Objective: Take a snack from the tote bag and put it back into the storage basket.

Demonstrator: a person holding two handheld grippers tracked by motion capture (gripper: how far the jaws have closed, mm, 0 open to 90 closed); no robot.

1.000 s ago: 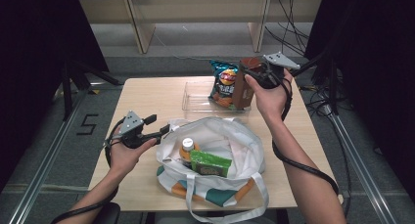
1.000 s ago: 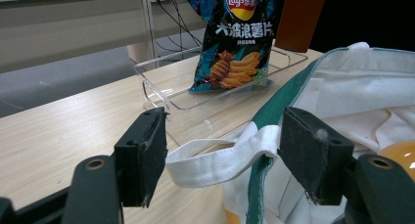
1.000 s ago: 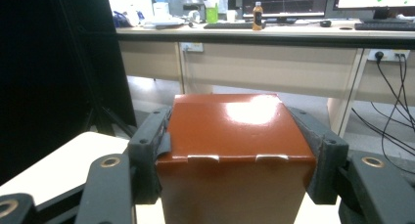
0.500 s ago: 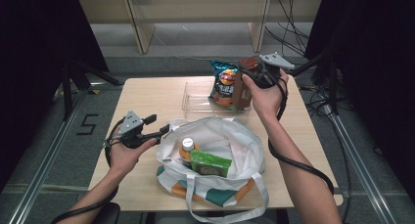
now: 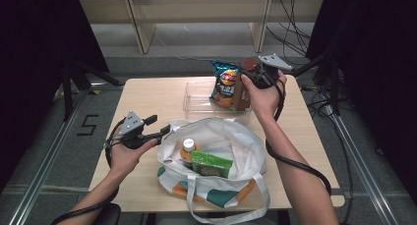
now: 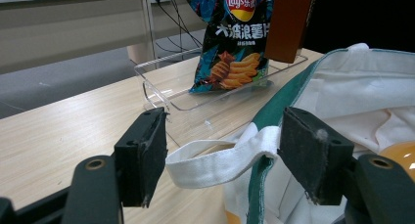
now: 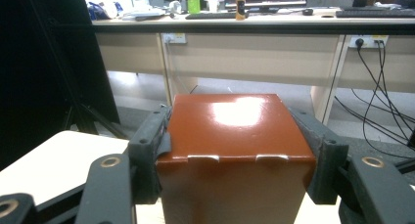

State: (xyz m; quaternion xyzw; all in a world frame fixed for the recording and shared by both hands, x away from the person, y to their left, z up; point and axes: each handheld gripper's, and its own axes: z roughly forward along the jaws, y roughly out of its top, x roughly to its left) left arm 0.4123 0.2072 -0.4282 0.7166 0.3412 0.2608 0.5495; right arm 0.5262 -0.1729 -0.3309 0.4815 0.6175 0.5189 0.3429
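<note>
Right gripper [image 5: 246,82] clamped on the brown box [image 7: 235,136], pads flat on both side faces, upper right of centre in the high view. Box stands upright at the right end of the clear tray [image 5: 196,104], touching the chips bag [image 5: 223,85] on its left. Long axis vertical, so likely a straight set-down into the tray. Left gripper [image 5: 160,129] jaws apart, bag strap [image 6: 215,160] lying loose between them, at the tote's [image 5: 236,141] left rim, lower centre.
</note>
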